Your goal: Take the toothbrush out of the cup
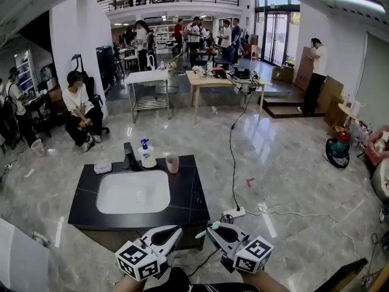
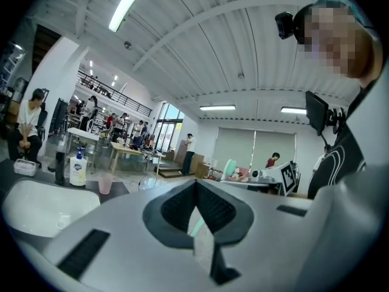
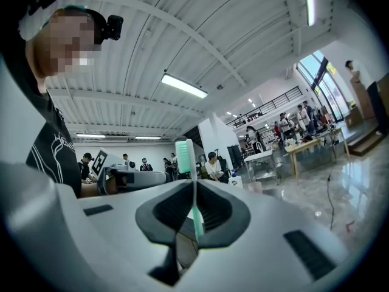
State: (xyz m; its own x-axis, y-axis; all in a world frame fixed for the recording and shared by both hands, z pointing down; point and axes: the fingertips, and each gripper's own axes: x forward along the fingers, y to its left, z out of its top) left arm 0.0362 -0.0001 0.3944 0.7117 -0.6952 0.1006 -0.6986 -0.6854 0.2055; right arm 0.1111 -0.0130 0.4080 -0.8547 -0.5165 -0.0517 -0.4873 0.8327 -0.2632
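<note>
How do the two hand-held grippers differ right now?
The right hand-held gripper is shut on a green toothbrush, whose head sticks out past its jaws. The left hand-held gripper holds nothing, and its jaws are together. In the head view the left one angles rightward and the right one leftward, tips nearly meeting. Both are white, carry a marker cube and sit before the counter.

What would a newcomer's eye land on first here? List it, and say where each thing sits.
First comes the green toothbrush clamped in the right gripper, low in the head view, close to the person. Just beyond is the black counter with its white sink. A pink cup stands at the counter's back edge with no toothbrush in it. Behind that is a busy hall of people and tables.
</note>
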